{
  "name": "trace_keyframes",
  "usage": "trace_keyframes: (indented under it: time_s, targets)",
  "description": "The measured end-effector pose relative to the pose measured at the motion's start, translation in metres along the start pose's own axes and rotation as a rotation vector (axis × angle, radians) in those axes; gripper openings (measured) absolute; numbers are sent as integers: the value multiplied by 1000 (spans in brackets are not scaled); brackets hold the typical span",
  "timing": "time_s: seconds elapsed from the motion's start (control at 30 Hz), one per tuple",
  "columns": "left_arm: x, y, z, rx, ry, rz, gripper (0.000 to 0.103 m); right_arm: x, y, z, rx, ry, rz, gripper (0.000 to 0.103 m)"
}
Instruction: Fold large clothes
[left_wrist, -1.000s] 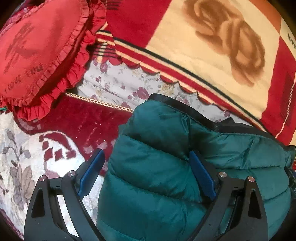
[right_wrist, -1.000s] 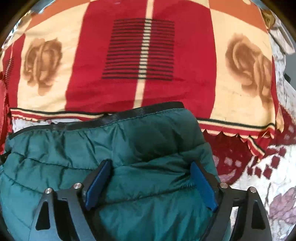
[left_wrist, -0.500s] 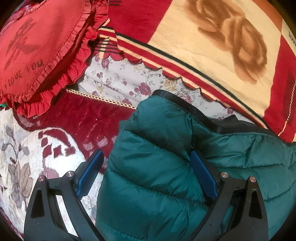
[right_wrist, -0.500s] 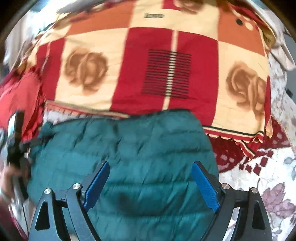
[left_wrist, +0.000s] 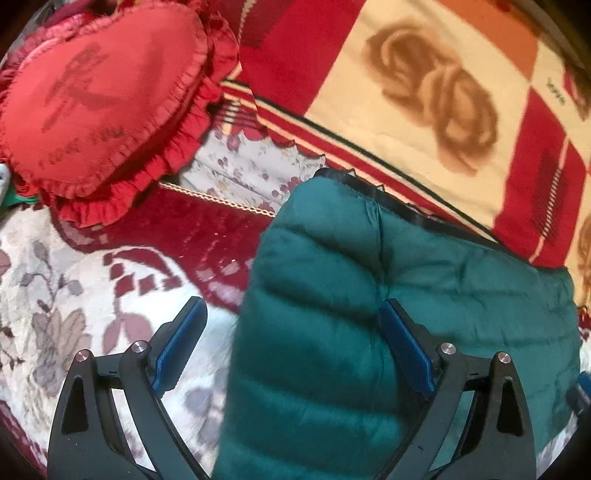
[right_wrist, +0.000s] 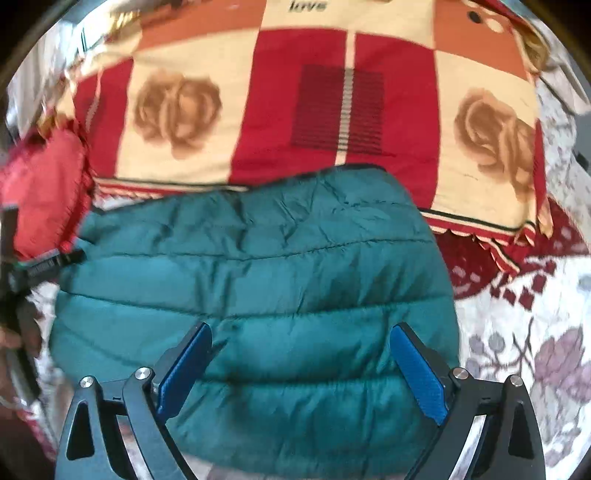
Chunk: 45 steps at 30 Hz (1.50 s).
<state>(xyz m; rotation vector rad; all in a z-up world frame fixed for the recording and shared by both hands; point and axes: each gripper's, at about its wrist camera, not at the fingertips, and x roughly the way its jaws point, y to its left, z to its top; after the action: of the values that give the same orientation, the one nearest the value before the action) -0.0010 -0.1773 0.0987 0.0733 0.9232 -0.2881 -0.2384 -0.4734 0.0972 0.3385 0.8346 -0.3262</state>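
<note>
Flanking folded jacket (left_wrist: 369, 295): heart cushion (left_wrist: 99, 96), blanket (right_wrist: 295, 110).

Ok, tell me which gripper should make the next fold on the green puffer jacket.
Probably left. The left gripper is open astride the green puffer jacket's side edge, one finger over the bedspread. The right gripper is open above the jacket's middle, with no edge between its fingers.

A floral bedspread (left_wrist: 55, 288) in cream and dark red carries a folded green puffer jacket (right_wrist: 258, 288), a red heart-shaped frilled cushion (left_wrist: 99, 99) and a rose-patterned red-and-cream blanket (right_wrist: 295, 103).
</note>
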Motion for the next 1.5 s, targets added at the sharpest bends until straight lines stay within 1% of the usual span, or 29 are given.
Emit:
trace_keyframes:
  time_s: [0.07,0.17,0.33,0.47,0.73,0.93,1.07,1.13,1.2,1.33,1.43,1.5]
  targets:
    - [-16,5,-10,6,-8,-15,95,-18,-5,-11,45,-14,51,96]
    - [-35,13,-25,7,-18,-37,95,-27,-13,-28,101,3,98,96]
    - [-56,22,-46,22,-23,-46,95,-33,-26,-54,177,37,144,96]
    - [-66,26,-59,19,-21,-60,95,-35,-33,-68,243,43,176,96]
    - [-74,29,-78,20,0,-71,95,-40,-28,-77,250,44,171,97]
    - [-72,35,-88,-12,20,-90,95,-35,-39,-81,312,44,178,100]
    - [-66,47,-95,-65,50,-117,95,-28,-46,-85,357,53,198,100]
    - [-63,56,-99,-110,69,-162,95,-26,-49,-86,373,51,209,100]
    - [-59,64,-102,-155,85,-190,95,-24,-54,-87,401,38,226,102]
    - [-51,74,-106,-228,99,-238,95,-17,-66,-89,488,19,273,102]
    - [-44,80,-107,-310,117,-309,95,-9,-73,-90,541,18,302,102]
    - [-39,80,-106,-345,116,-335,95,-3,-76,-90,563,24,307,103]
